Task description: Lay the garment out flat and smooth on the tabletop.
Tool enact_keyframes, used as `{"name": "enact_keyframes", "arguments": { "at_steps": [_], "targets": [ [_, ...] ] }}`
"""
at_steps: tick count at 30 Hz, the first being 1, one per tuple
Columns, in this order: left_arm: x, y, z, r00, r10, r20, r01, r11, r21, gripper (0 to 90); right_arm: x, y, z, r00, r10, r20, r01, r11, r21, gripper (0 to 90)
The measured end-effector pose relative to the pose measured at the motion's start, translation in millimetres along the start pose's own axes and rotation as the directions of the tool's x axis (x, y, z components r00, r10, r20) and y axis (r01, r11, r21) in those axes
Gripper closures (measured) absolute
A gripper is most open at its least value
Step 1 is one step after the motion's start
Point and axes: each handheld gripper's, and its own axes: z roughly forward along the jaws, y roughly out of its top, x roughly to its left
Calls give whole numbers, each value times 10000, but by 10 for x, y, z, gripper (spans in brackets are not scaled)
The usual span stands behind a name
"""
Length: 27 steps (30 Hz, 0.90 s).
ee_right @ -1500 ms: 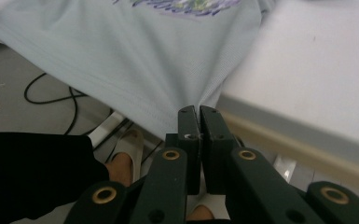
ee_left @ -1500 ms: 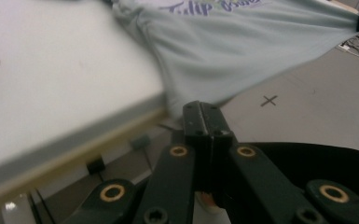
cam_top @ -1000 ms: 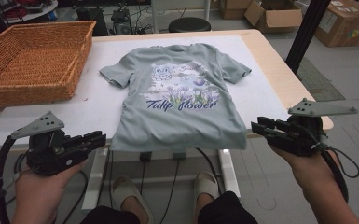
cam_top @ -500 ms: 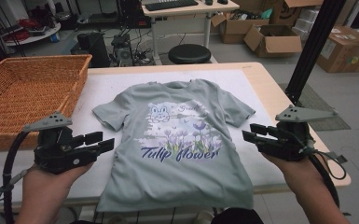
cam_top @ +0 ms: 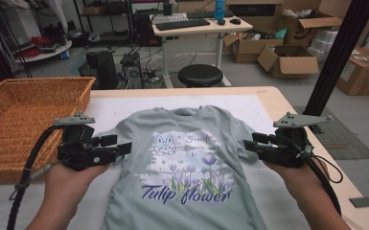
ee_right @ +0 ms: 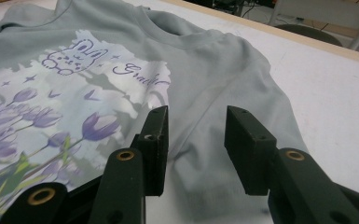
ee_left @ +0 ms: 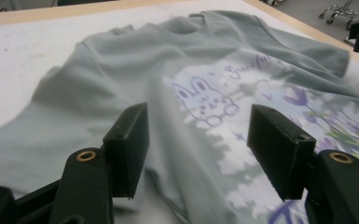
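A grey-green T-shirt (cam_top: pixel 187 167) with a bunny and "Tulip flower" print lies flat, front up, on the white mat (cam_top: pixel 115 108), collar at the far side. My left gripper (cam_top: pixel 122 147) hovers over the shirt's left sleeve, and its jaws have just been opening. In the left gripper view the gripper (ee_left: pixel 196 126) is open above the cloth (ee_left: pixel 121 70), gripping nothing. My right gripper (cam_top: pixel 249 143) hovers over the right sleeve. Its jaws have been opening a little and stand open (ee_right: pixel 196 126) above the sleeve (ee_right: pixel 242 93), with no cloth pinched.
A wicker basket (cam_top: pixel 19 120) stands at the table's left. A black post (cam_top: pixel 335 52) rises past the right edge. Behind the table are a round stool (cam_top: pixel 200 75), a desk with a keyboard (cam_top: pixel 182 24) and cardboard boxes (cam_top: pixel 287 60).
Both hands have moved forward from the shirt's hem at the near edge to its sleeves. The left jaws stand wider apart than before.
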Motion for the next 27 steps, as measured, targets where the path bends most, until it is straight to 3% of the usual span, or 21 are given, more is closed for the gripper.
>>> {"name": "enact_keyframes", "arguments": {
  "at_steps": [5, 8, 13, 15, 16, 17, 18, 19, 21, 22, 23, 27],
  "targets": [
    [145, 117, 209, 9999, 94, 142, -100, 9990, 434, 403, -24, 99, 222, 9999, -158, -55, 158, 9998, 111, 603],
    [222, 117, 392, 9994, -91, 333, 66, 9972, 747, 410, -34, 141, 363, 9995, -175, -246, 183, 9994, 308, 604],
    [267, 41, 715, 9992, -20, 390, -40, 9885, 1513, 424, 17, 165, 627, 9962, -242, -834, 322, 9949, 960, 594],
    [266, 10, 807, 9996, 136, 265, -183, 9818, 1889, 450, 43, 148, 714, 9940, -214, -1071, 348, 9915, 1252, 590],
    [264, -5, 841, 9995, 235, 207, -274, 9769, 2121, 469, 54, 130, 751, 9934, -198, -1129, 364, 9885, 1470, 588],
    [247, -28, 861, 9991, 392, 166, -418, 9767, 2103, 511, 60, 110, 785, 9915, -174, -1287, 392, 9849, 1688, 587],
    [213, -35, 863, 9959, 891, -167, -836, 9740, 2107, 559, 71, 89, 812, 9896, -183, -1429, 457, 9805, 1909, 606],
    [189, -33, 863, 9911, 1307, -239, -1225, 9684, 2171, 624, 80, 71, 827, 9889, -256, -1467, 556, 9773, 2042, 632],
    [169, -33, 864, 9924, 1203, 268, -1233, 9678, 2193, 803, 74, 83, 806, 9886, -313, -1473, 624, 9754, 2115, 764],
    [156, -39, 863, 9920, 1231, 286, -1264, 9678, 2175, 872, 73, 86, 793, 9880, -338, -1510, 670, 9731, 2204, 822],
    [152, -38, 856, 9908, 1317, 319, -1355, 9658, 2209, 879, 72, 82, 785, 9865, -272, -1614, 641, 9716, 2279, 881],
    [165, -39, 798, 9901, 1197, 731, -1339, 9616, 2397, 886, 73, 51, 734, 9871, -173, -1590, 538, 9721, 2285, 900]
  ]
}}
